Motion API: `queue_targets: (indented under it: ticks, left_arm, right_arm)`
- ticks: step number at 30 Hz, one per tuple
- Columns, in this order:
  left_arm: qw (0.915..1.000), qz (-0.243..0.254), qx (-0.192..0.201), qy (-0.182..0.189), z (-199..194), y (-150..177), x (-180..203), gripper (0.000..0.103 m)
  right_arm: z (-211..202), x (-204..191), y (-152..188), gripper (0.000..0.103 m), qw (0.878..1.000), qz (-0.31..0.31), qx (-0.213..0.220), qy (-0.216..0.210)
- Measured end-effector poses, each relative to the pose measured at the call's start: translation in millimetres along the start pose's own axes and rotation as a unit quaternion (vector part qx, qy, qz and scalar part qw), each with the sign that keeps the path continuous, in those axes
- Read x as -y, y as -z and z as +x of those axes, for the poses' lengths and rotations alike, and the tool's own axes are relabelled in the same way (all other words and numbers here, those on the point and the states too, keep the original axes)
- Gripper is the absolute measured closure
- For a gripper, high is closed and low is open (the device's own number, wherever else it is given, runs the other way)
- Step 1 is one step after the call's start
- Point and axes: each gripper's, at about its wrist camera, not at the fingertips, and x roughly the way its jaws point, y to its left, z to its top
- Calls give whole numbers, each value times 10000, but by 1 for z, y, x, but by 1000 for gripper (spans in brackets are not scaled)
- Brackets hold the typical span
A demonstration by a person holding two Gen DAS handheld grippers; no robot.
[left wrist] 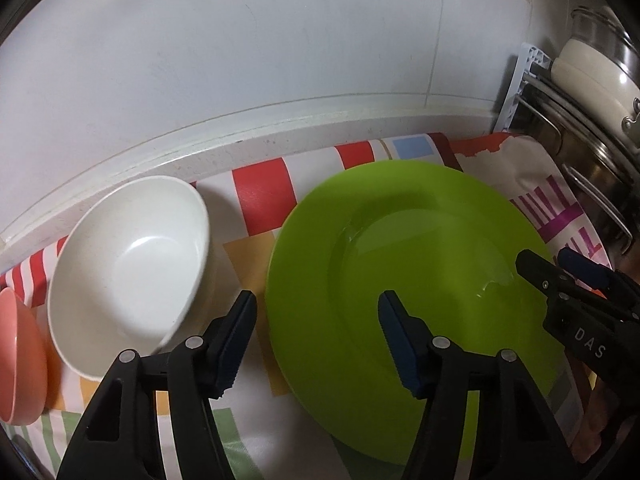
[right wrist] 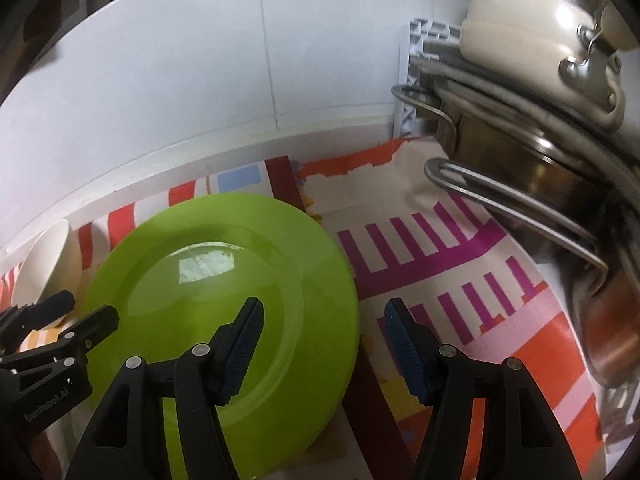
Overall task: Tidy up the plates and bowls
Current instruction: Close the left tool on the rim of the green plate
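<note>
A lime green plate [left wrist: 420,264] lies flat on a patterned mat [left wrist: 262,196]; it also shows in the right wrist view [right wrist: 224,276]. A white bowl [left wrist: 132,268] sits left of it, tilted, also seen in the right wrist view [right wrist: 46,264]. A pink bowl [left wrist: 20,356] is at the far left edge. My left gripper [left wrist: 318,336] is open, straddling the plate's left rim. My right gripper [right wrist: 324,344] is open, straddling the plate's right rim; it appears in the left wrist view [left wrist: 560,268].
Stacked steel pots with wire handles [right wrist: 540,184] and a cream pan [right wrist: 532,36] stand on the right by a white rack [right wrist: 416,76]. A tiled wall [left wrist: 240,60] with a ledge runs behind the mat.
</note>
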Motion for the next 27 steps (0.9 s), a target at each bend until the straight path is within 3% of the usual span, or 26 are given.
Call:
queue_targets:
  ticks: [10, 16, 27]
  left_arm:
    - [9997, 155, 33, -165, 7, -2, 6, 48]
    - [9995, 176, 61, -267, 8, -3, 4, 58]
    - [9997, 208, 15, -137, -1, 5, 1, 61]
  right_arm:
    - [19, 4, -8, 44, 9999, 30, -145, -63]
    - [29, 5, -9, 61, 9994, 13, -263, -223]
    - [9, -1, -2, 61, 9997, -192, -133, 50]
